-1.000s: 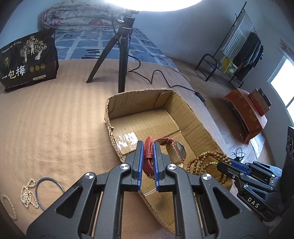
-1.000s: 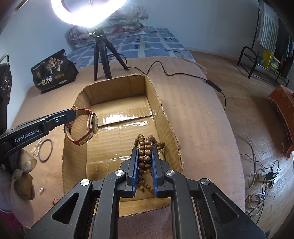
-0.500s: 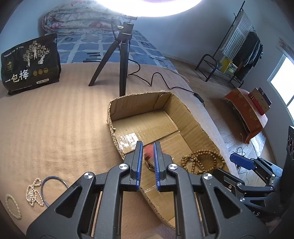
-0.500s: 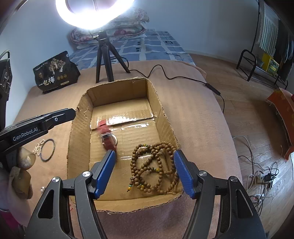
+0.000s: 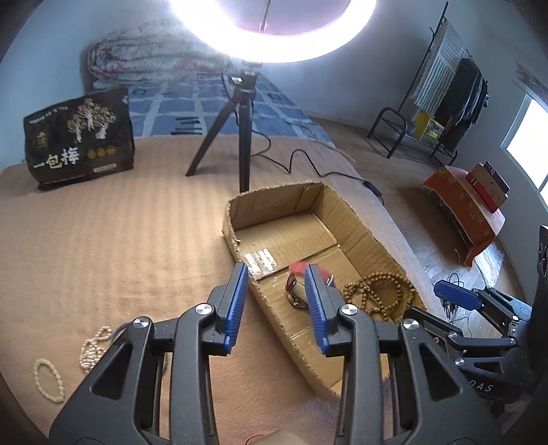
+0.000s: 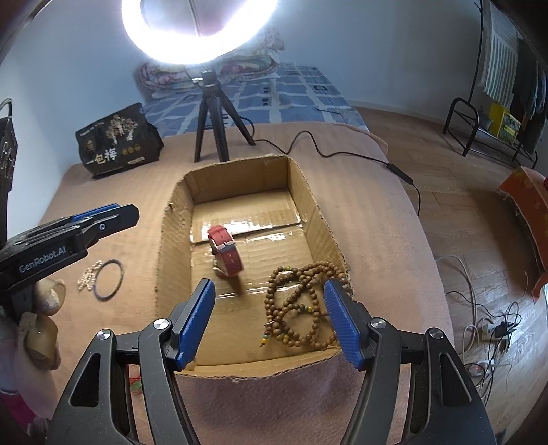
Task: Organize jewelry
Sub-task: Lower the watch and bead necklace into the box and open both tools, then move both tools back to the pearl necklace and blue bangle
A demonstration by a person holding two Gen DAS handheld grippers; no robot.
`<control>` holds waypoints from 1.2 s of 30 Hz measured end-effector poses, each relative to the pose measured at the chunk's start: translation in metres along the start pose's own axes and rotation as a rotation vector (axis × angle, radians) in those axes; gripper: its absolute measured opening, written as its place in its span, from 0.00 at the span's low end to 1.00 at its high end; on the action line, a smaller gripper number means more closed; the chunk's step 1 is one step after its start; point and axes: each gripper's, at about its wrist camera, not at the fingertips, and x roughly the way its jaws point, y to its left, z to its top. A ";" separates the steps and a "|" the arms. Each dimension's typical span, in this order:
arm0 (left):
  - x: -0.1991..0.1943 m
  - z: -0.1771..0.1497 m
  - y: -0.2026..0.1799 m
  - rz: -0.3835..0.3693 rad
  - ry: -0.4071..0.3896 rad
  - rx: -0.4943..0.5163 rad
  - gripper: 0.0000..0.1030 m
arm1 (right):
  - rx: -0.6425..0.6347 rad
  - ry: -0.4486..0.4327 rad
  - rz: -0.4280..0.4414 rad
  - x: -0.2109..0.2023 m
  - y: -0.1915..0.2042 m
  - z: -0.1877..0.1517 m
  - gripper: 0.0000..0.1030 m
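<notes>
We held both grippers over the near end of the cardboard box (image 6: 318, 219), which sat on a tan blanket (image 5: 102, 239) covering the bed. The left gripper (image 5: 275, 304) had its blue fingers (image 5: 234, 301) spread apart with nothing between them, poised over the box's left wall. The right gripper (image 6: 270, 318) likewise had its fingers (image 6: 195, 318) wide apart and empty, hanging above the near wall of the box. Inside the box, the red-strapped watch (image 6: 226, 255) lay on the floor near the middle, slightly blurred in both views, and the wooden bead necklace (image 6: 301, 301) lay coiled in the near right corner, just beside the watch but apart from it. Outside the box, on the blanket to the left, we saw a dark bangle (image 6: 109, 284) touching a string of pearls (image 6: 88, 275), and, nearer to us in the left wrist view, a small pearl bracelet (image 5: 48, 380). Beyond the box stood a tripod (image 6: 210, 126) carrying a lit ring light (image 6: 202, 30), with a black snack bag (image 6: 118, 145) to its left.
</notes>
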 end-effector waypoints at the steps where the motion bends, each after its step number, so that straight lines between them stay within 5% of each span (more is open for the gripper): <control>1: -0.004 -0.001 0.001 0.003 -0.003 0.001 0.33 | -0.003 -0.002 0.005 -0.002 0.003 0.000 0.63; 17: -0.068 -0.018 0.061 0.074 -0.030 0.030 0.33 | -0.094 -0.001 0.108 -0.015 0.067 -0.005 0.64; 32: -0.069 -0.059 0.158 0.136 0.075 -0.008 0.33 | -0.176 0.035 0.202 0.012 0.128 -0.010 0.64; 36: -0.061 -0.069 0.174 0.125 0.103 -0.032 0.33 | -0.194 0.039 0.235 0.022 0.142 -0.012 0.77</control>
